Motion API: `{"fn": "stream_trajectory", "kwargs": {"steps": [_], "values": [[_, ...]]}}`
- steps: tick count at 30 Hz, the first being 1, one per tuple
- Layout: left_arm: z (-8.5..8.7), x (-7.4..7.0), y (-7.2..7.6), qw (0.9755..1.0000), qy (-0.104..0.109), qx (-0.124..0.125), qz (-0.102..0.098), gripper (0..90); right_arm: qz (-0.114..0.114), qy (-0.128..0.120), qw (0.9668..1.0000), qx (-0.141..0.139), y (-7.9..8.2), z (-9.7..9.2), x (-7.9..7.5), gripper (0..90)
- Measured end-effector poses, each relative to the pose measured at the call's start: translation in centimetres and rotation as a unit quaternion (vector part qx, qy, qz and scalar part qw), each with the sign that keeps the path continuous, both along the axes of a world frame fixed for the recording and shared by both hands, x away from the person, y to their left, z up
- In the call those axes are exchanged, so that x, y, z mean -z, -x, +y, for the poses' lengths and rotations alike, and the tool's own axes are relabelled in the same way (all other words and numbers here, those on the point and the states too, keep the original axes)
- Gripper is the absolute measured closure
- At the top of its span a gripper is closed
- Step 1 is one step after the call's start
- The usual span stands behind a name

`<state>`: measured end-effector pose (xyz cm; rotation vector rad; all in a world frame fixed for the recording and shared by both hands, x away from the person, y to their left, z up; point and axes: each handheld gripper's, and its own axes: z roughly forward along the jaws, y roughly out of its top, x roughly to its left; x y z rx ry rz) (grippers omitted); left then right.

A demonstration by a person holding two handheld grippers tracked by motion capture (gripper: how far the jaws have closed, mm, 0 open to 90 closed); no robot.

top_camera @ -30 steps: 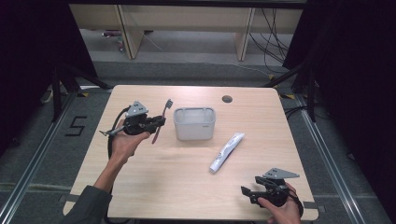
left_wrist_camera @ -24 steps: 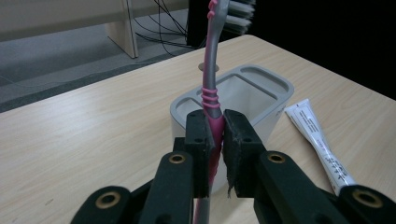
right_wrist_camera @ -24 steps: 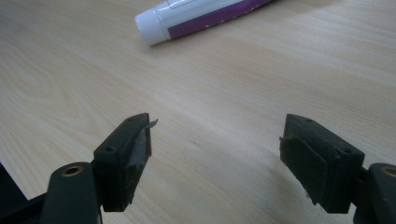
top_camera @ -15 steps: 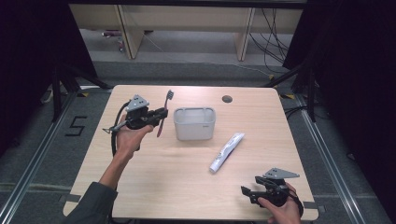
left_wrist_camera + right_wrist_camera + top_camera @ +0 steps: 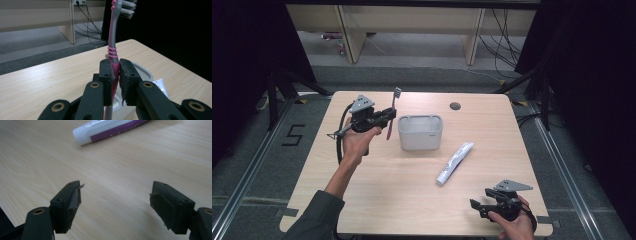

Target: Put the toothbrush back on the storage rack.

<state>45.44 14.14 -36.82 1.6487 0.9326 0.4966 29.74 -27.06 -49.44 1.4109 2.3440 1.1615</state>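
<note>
The left gripper point(image 5: 384, 116) sits at the far left of the tabletop point(image 5: 377, 200), its fingers point(image 5: 107, 75) clamped tight on the handle of a pink and grey toothbrush point(image 5: 113, 47), which stands nearly upright with the bristles on top, just left of the grey cup point(image 5: 420, 132). The brush looks bound for that cup; the risk is that the low end of the handle catches the near rim and tips the light cup, or that the slim handle twists in the narrow grip and drops beside it. Right of the cup, the toothpaste tube point(image 5: 454, 162) lies flat, cap end nearer the person. At the near right corner the right gripper point(image 5: 478, 206) rests low, its fingers point(image 5: 67, 202) spread wide with nothing between them, pointing toward the tube. Compared with a second ago, the left hand has lifted the toothbrush and carried it closer to the cup, while the right gripper has kept its place.
</note>
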Motion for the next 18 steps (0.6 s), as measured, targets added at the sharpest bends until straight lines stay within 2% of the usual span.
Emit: {"fn": "stream_trajectory", "kwargs": {"steps": [1,3,5,18], "values": [[-0.2,-0.1,-0.2,1.0,0.004,-0.001,-0.001,80.2,-0.016,0.013,0.9998,-0.005,-0.1,-0.2,0.0,25.1],[-0.2,-0.2,-0.2,1.0,0.005,-0.002,-0.001,80.2,-0.008,0.006,0.9999,-0.001,0.0,-0.1,0.0,25.1],[-0.4,-0.4,-0.3,1.0,0.007,-0.003,-0.004,80.2,-0.019,0.015,0.9997,-0.006,-0.1,-0.3,0.0,25.1],[-1.5,-0.8,-1.6,0.9994,0.027,-0.018,-0.01,80.2,-0.019,0.017,0.9996,-0.007,-0.2,-0.3,0.0,25.1]]}}
